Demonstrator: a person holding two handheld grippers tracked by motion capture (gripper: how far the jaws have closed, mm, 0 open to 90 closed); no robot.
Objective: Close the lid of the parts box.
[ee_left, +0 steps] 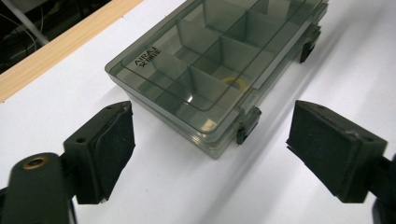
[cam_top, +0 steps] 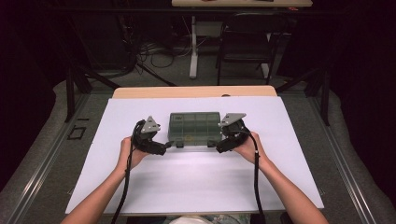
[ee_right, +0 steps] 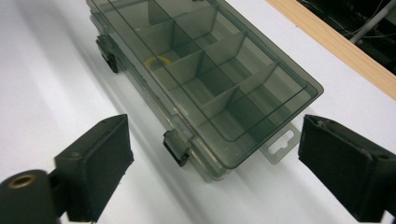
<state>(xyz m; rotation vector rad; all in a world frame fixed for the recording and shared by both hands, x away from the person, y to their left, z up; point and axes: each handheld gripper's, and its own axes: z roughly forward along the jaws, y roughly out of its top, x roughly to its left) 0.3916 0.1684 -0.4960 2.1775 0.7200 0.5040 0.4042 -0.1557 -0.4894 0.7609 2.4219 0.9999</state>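
Compartment box closed, mid-counter; left gripper, right gripper at its front corners, fingers wide, nothing held.

Both grippers, left and right, flank the compartment box (lid closed).

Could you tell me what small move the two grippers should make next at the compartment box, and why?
Probably draw both back a little. The left gripper and right gripper stand open near the box's front corners, touching nothing. The lid lies flat and both latches look pressed down, so the closing seems done.
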